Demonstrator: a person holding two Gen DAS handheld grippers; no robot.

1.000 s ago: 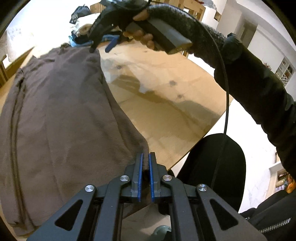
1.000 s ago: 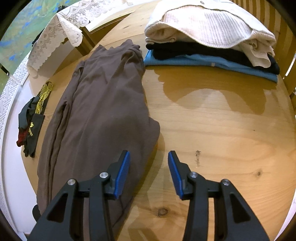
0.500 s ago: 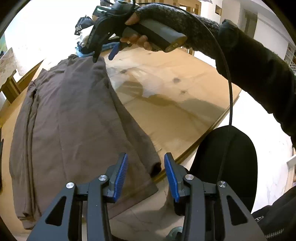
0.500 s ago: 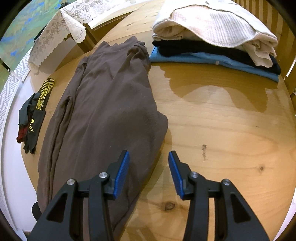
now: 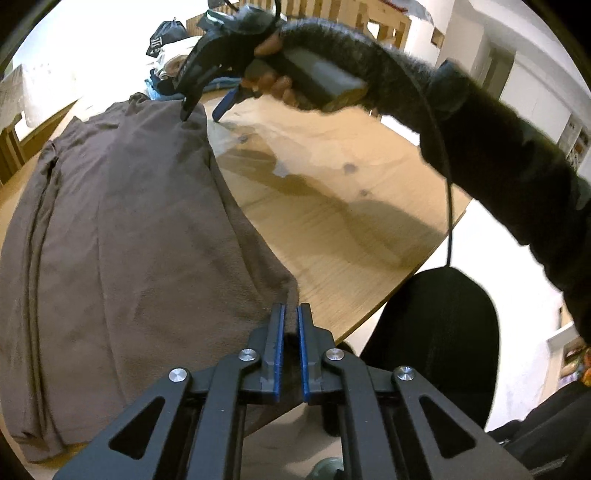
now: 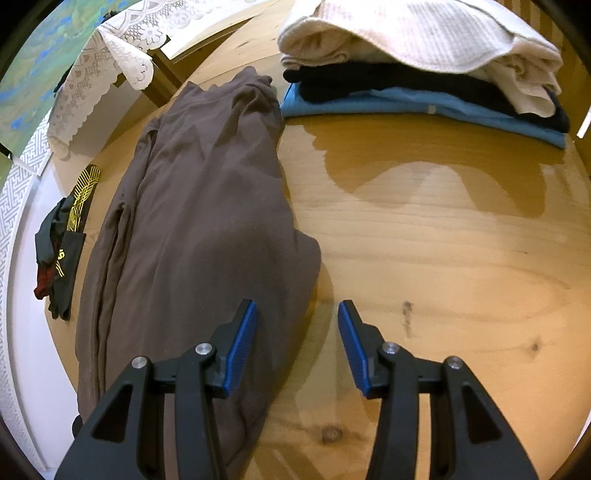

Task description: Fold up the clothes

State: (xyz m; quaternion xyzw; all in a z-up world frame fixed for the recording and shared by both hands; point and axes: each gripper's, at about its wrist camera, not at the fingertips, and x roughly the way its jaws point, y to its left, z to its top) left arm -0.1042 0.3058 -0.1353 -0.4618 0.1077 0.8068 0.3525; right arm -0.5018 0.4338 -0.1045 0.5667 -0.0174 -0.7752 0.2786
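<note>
Clearance on desk, both wrist views

Bare desk (image 6: 443, 229) wood lies open right of the brown garment (image 6: 207, 206), as far as the folded stack (image 6: 424, 74) at the far edge. The garment fills the left half; dark clothes (image 6: 62, 251) lie beyond its left side.

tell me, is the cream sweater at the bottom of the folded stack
No, the cream sweater lies on top, over a black garment and a blue one.

brown garment (image 6: 207, 221) lies lengthwise (folded narrow) on the wooden table, near corner pinched
</note>
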